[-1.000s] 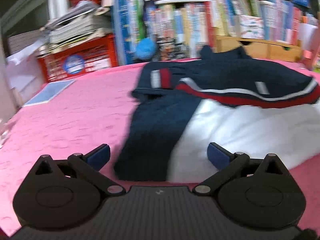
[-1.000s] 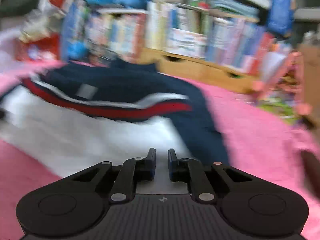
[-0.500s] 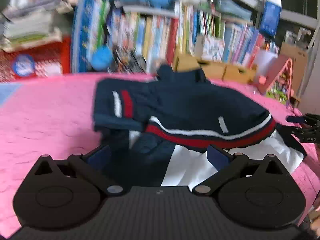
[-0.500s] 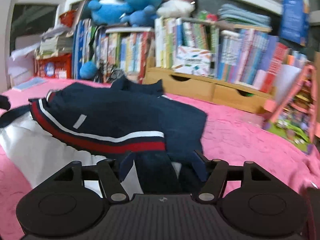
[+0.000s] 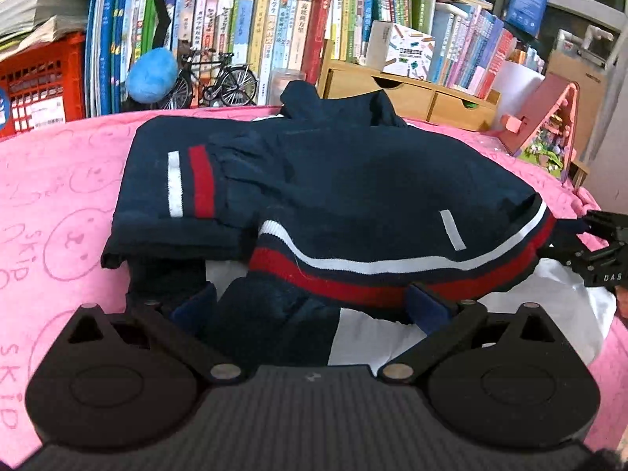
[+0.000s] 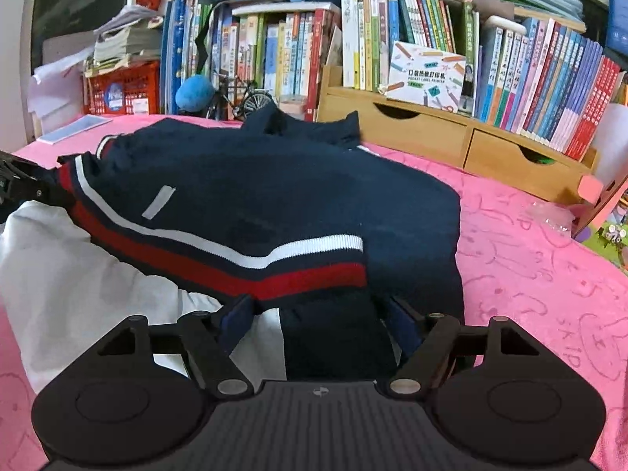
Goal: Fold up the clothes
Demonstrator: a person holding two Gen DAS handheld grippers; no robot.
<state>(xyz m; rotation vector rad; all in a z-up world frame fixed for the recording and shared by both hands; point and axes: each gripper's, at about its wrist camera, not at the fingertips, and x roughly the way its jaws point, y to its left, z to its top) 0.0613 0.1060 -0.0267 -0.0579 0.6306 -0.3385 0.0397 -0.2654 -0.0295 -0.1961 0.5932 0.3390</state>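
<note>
Jacket (image 5: 353, 180) part-folded on pink cover (image 5: 59, 196) | left gripper (image 5: 310, 306), right gripper (image 6: 318, 314) spread over near hem | risk: uneven pinch could skew fold

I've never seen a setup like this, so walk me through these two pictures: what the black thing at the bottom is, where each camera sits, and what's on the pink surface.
Each picture comes from a fisheye camera mounted on a hand-held tool with two fingers; a person carries one in each hand. No robot arm is involved. The black shape at the bottom of each picture is that tool's own body, seen from behind.

One picture looks along the left tool, the other along the right tool. Both stand open, fingers spread over the near edge of the cloth, not pinching it.

On the pink cover lies a navy jacket with red and white stripes, partly folded, with white fabric showing under it. Each tool also appears at the edge of the other's picture. Behind are bookshelves and a red crate.
</note>
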